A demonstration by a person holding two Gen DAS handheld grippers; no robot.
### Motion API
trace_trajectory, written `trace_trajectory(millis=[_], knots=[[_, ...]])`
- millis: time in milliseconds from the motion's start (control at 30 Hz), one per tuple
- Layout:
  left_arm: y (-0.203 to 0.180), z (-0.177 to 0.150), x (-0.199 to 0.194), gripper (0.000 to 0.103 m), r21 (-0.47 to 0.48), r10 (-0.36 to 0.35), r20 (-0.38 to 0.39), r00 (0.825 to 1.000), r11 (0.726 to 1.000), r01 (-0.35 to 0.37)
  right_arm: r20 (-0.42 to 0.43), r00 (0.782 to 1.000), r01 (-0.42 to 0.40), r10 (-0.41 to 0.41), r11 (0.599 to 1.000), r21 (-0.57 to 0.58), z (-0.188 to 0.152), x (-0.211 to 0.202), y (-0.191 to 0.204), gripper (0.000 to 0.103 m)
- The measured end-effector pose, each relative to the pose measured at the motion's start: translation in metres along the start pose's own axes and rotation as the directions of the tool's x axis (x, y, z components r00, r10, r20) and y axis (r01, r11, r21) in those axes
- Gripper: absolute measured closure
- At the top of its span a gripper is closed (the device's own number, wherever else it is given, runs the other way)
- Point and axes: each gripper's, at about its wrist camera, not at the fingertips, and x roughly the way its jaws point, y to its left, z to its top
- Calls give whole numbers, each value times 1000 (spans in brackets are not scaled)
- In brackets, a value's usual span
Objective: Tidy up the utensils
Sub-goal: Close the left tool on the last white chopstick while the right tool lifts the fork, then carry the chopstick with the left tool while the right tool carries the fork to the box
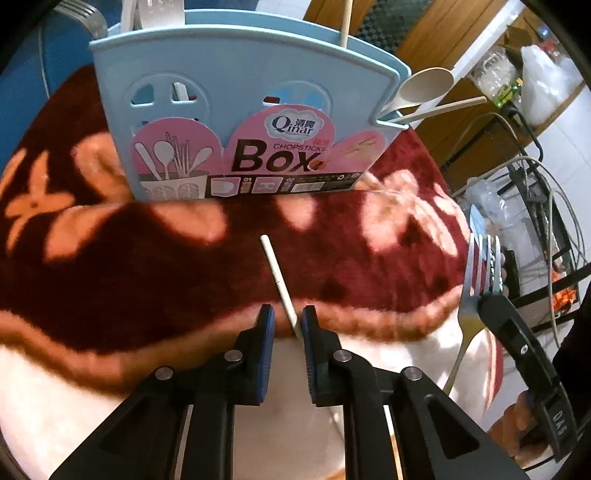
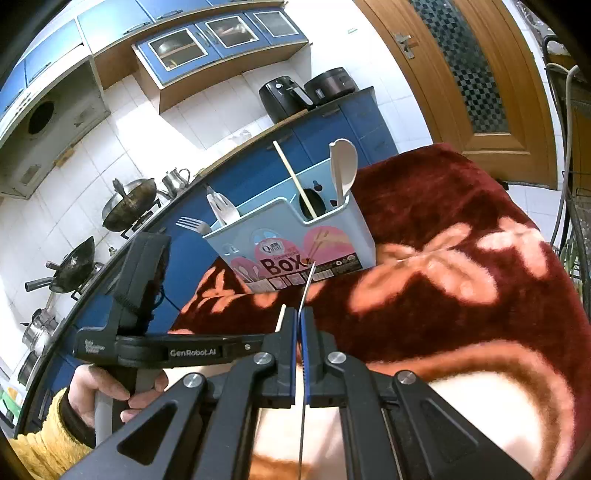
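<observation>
A plush blanket (image 1: 110,258), dark red with peach flowers and a fuzzy pile, covers the surface. On it stands the utensil holder (image 1: 240,74), smooth pale-blue plastic with rounded cut-outs and a glossy pink label.

At the holder's eleven o'clock, the steel tines of a stored fork (image 1: 81,14) poke up, with its handle hidden inside. A white slotted utensil (image 1: 159,11) beside it is cut off by the top edge of the picture. At the holder's two o'clock, a beige spoon (image 1: 424,90) with an oval bowl leans out of the end compartment.

The left gripper (image 1: 288,314) reaches in from six o'clock, its black fingers lined with ribbed blue pads. A slim, pale, round loose chopstick (image 1: 275,273) lies on the blanket between the jaws. It is against the pad at three o'clock and clear of the other, so the gripper is not clamping it. Its near end is hidden behind that finger.

At the chopstick's three o'clock, the right gripper (image 2: 299,317) is clenched on a held fork (image 1: 476,273) of polished metal with four tines. In the right wrist view this fork shows edge-on, as only a thin line.

At eight o'clock in that view, a hand (image 2: 103,391) in a fleecy yellow sleeve (image 2: 48,443) grips the left gripper's handle (the label's fine print is unreadable)
</observation>
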Motion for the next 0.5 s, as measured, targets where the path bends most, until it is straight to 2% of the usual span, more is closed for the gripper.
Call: trace_trajectory(millis=[33,100,233,367,500], knots=[[0,1,1,95,-8,-10,-4,1000,1000,10,2,1000,-1,1,1000,-1,-1,-1,0,100],[-1,1,1,95,-20,-21,-4,1000,1000,21,6,1000,-6,6,1000,-3,-2,-1,1,100],[-3,-5,-5,99,-22,-65,34,997,998,65,16,1000,-13,13,1000,-11,-2,-4,4,100],[-2,-13,-22,99,-23,-107,113,988,994,110,34,999,-24,25,1000,-15,-1,-6,6,100],[-1,-21,-49,99,-11,-128,225,966,991,134,70,997,-19,22,999,-41,-1,-12,13,100]])
